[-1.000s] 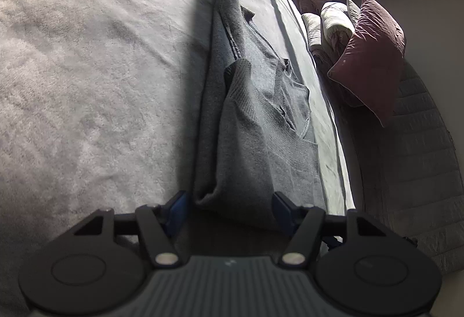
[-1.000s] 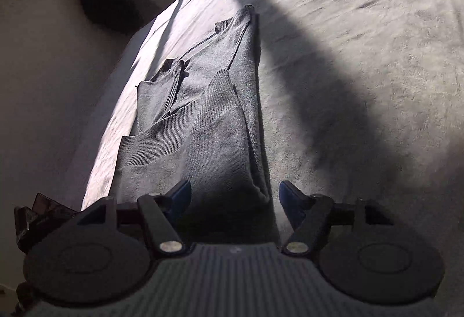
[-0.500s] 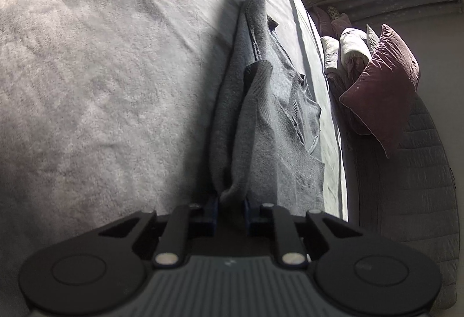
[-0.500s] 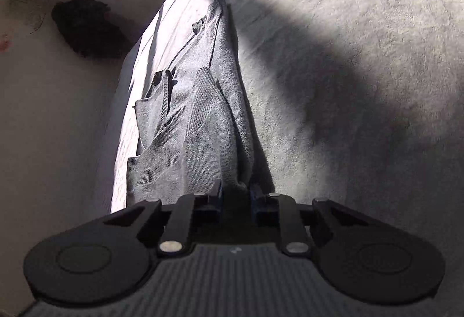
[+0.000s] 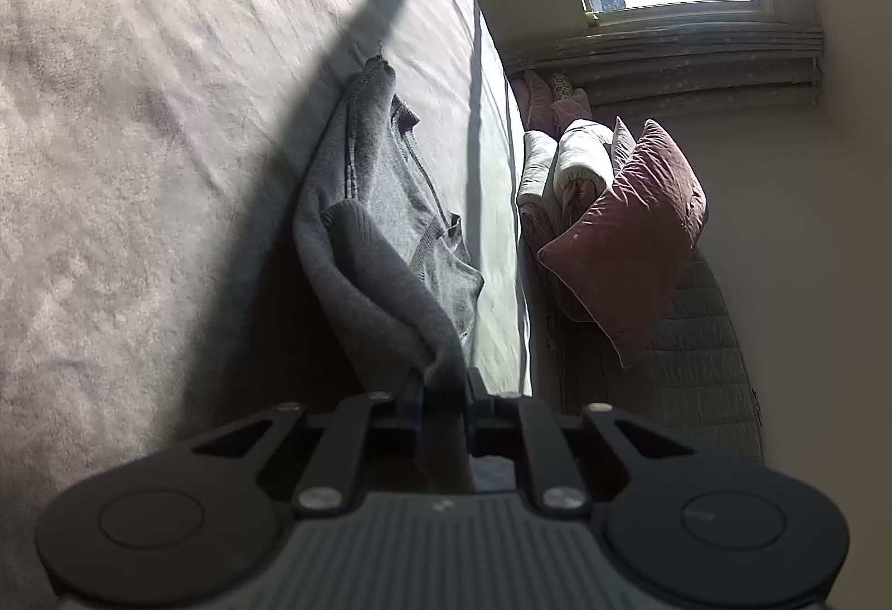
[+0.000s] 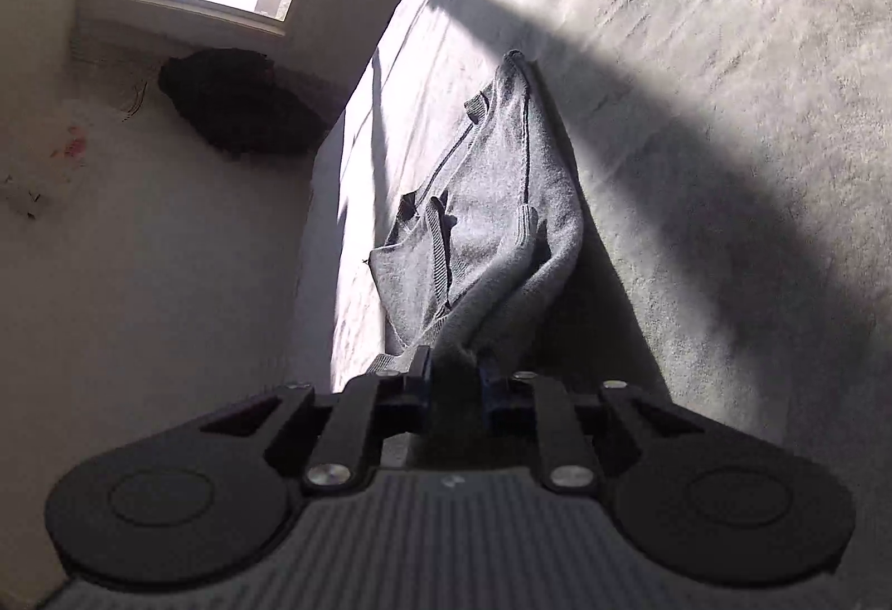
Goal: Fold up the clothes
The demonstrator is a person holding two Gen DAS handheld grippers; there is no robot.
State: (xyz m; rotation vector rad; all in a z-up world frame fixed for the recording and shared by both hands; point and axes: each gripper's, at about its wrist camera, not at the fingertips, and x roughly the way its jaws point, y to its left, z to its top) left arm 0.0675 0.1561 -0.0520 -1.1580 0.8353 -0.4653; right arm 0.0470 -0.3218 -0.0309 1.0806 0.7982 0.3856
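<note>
Clamping grey sweater point(image 5: 384, 275) hem: left gripper point(image 5: 443, 381), right gripper point(image 6: 454, 364), jaws closed.

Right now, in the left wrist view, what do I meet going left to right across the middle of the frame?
Grey bed cover → grey sweater, its near end pinched in the left gripper → lit strip of bed edge → pale rolled bedding → maroon pillow → wall.

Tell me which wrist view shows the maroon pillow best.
The left wrist view: the maroon pillow stands in full beside the bed, past the gray sweater. The right wrist view shows none of it, only the sweater, a wall and a window.
</note>
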